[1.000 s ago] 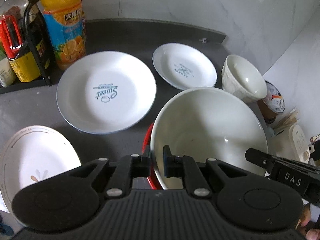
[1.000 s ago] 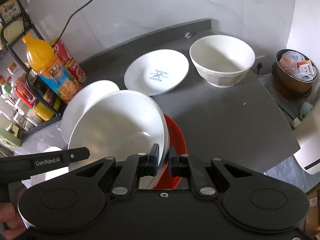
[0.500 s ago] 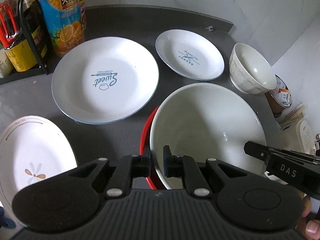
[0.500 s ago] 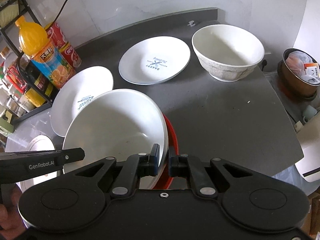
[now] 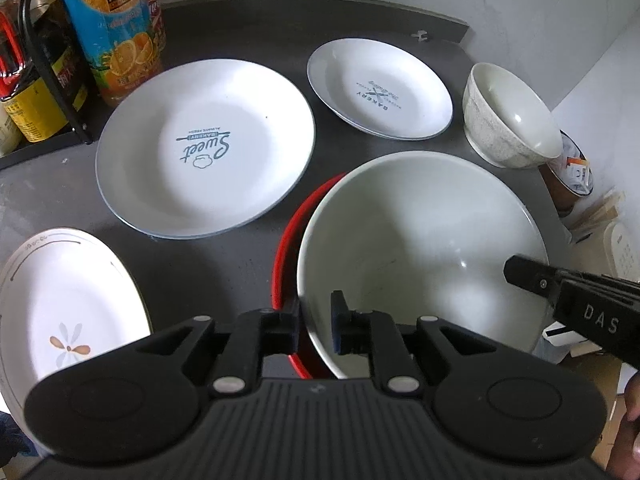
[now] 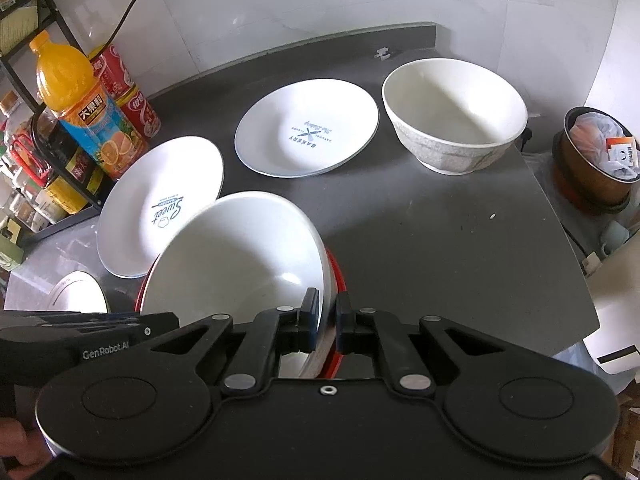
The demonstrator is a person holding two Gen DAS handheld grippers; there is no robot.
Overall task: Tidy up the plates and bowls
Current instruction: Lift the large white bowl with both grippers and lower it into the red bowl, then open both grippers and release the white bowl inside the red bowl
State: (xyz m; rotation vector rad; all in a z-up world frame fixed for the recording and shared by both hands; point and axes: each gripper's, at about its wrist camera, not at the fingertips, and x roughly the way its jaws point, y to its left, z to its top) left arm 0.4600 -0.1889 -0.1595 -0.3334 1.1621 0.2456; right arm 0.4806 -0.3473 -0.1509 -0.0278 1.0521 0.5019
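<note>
Dark grey countertop (image 6: 440,240) against marbled white wall (image 6: 320,4), both tools pinching the white bowl (image 5: 420,240).

Change noted: my two grippers have carried the large white bowl (image 5: 420,248) with its red rim (image 5: 286,256) forward. The Sweet plate (image 5: 204,148), Bakery plate (image 6: 306,128) and small bowl (image 6: 454,114) now sit lower, nearer in both views.
</note>
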